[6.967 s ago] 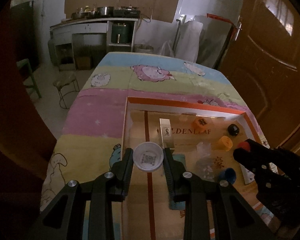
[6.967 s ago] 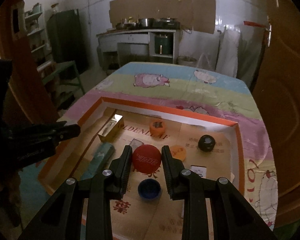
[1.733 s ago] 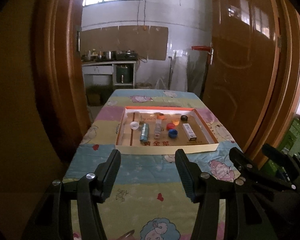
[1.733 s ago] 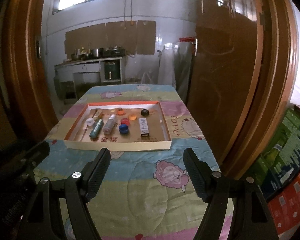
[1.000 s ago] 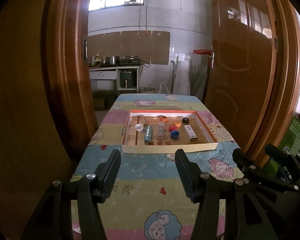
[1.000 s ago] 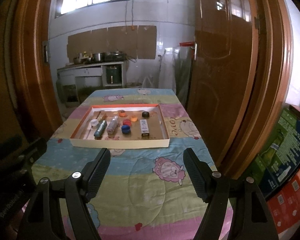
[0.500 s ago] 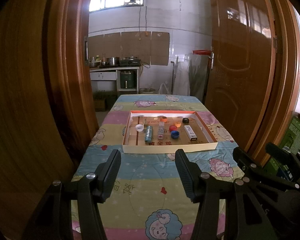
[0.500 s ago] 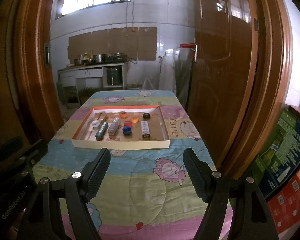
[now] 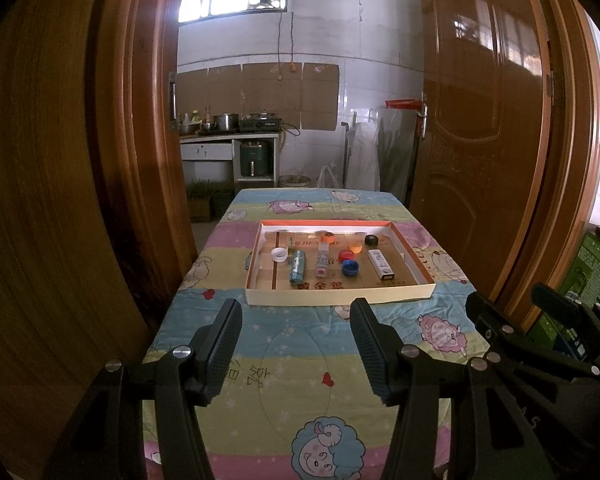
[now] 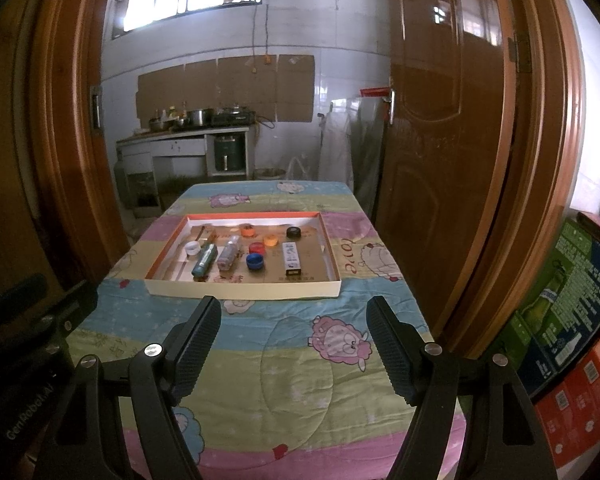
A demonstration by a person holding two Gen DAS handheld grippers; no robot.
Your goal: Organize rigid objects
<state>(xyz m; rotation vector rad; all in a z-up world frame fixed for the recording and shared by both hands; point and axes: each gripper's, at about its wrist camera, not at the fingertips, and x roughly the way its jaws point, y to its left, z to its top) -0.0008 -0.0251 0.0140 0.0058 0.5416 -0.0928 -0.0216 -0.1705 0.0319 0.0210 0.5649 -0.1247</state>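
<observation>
My left gripper (image 9: pixel 296 312): fingers wide apart, holding nothing, over the near end of the cartoon-print quilted table cover (image 9: pixel 300 364). My right gripper (image 10: pixel 294 310): likewise spread wide and empty. Shallow cardboard tray with orange rim (image 9: pixel 340 295): mid-table, well beyond both. In it: white cap (image 9: pixel 279 255) far left, teal tube (image 9: pixel 297 271), clear bottle (image 9: pixel 322 260), red cap (image 9: pixel 345 255), blue cap (image 9: pixel 350 267), white box (image 9: pixel 380 265) right.

Six caps (image 9: pixel 350 267), four boxes (image 9: pixel 380 265), one tray (image 9: pixel 340 296).
</observation>
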